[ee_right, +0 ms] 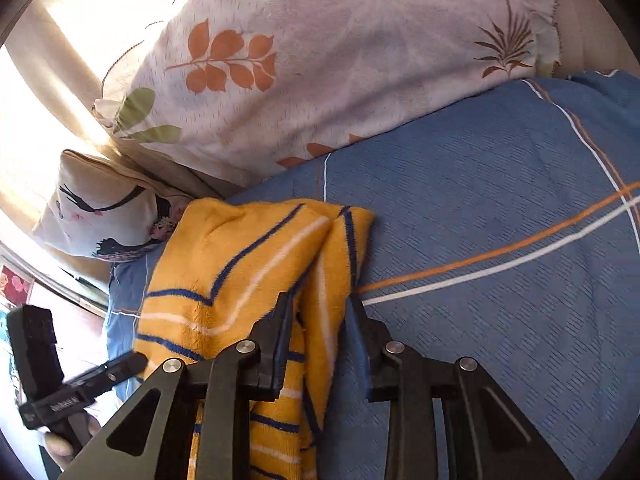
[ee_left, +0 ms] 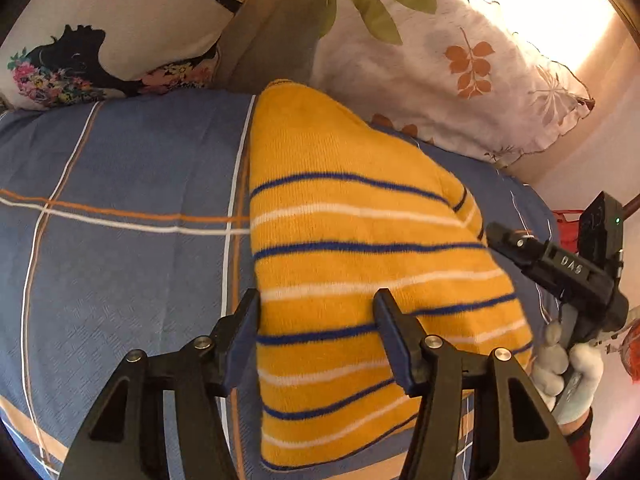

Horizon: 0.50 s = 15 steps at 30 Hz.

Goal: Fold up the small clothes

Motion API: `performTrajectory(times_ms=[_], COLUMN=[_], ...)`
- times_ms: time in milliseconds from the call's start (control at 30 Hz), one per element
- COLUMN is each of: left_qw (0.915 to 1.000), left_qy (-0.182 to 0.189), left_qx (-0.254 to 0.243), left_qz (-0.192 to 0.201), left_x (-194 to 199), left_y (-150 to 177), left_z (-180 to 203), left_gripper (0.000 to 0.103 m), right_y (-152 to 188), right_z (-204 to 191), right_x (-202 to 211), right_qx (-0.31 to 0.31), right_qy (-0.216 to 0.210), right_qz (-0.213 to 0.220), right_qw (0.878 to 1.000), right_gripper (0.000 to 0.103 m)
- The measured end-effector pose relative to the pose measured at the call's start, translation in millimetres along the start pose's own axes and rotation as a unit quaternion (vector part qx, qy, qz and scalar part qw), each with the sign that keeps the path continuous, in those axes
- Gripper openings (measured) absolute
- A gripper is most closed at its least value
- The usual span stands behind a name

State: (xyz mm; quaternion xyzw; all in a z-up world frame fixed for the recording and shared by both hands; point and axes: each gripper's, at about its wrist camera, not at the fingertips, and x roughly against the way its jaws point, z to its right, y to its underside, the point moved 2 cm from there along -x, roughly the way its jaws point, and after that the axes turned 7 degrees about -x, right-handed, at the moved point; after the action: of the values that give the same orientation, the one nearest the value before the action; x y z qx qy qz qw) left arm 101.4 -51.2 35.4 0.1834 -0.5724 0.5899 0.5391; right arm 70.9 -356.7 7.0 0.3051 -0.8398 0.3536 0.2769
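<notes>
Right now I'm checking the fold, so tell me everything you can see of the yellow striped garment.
The yellow striped garment looks like soft, fuzzy knit, yellow with thin blue and white stripes. It lies folded on the blue bedsheet, narrowing to a point toward the pillows. Its right edge is bunched in doubled layers. The left tool stands open over its near-left edge; the right tool straddles the bunched edge, jaws apart.

Both grippers are black plastic with shiny round silver screws. The right gripper (ee_left: 492, 236) has a tiny green light and white letters, and a white glove (ee_left: 568, 372) wraps its handle behind the jaws.
</notes>
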Motion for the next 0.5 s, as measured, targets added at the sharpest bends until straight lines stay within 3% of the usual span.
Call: performTrajectory(times_ms=[133, 267, 367, 500], left_qw=[0.9997, 0.9993, 0.9993, 0.9996], left_qy=[0.018, 0.025, 0.028, 0.011], left_qx=[0.013, 0.027, 0.023, -0.007], left_qz=[0.010, -0.005, 0.004, 0.026], left_x=[4.8, -10.6, 0.1, 25.4], left_y=[26.0, 42.5, 50.7, 65.6], left_z=[-3.3, -5.0, -5.5, -1.3], left_gripper=[0.056, 0.056, 0.056, 0.056], right_y=[10.0, 33.4, 55.0, 92.5], right_z=[-20.6, -51.8, -53.1, -17.6], right_x=[35.2, 38.4, 15.3, -11.7], right_qx=[0.008, 0.022, 0.019, -0.014], right_qy=[-0.066, -0.149, -0.132, -0.106], right_qz=[0.018, -0.017, -0.052, -0.101], right_qw=[0.998, 0.988, 0.990, 0.989], right_gripper=[0.031, 0.031, 0.031, 0.006])
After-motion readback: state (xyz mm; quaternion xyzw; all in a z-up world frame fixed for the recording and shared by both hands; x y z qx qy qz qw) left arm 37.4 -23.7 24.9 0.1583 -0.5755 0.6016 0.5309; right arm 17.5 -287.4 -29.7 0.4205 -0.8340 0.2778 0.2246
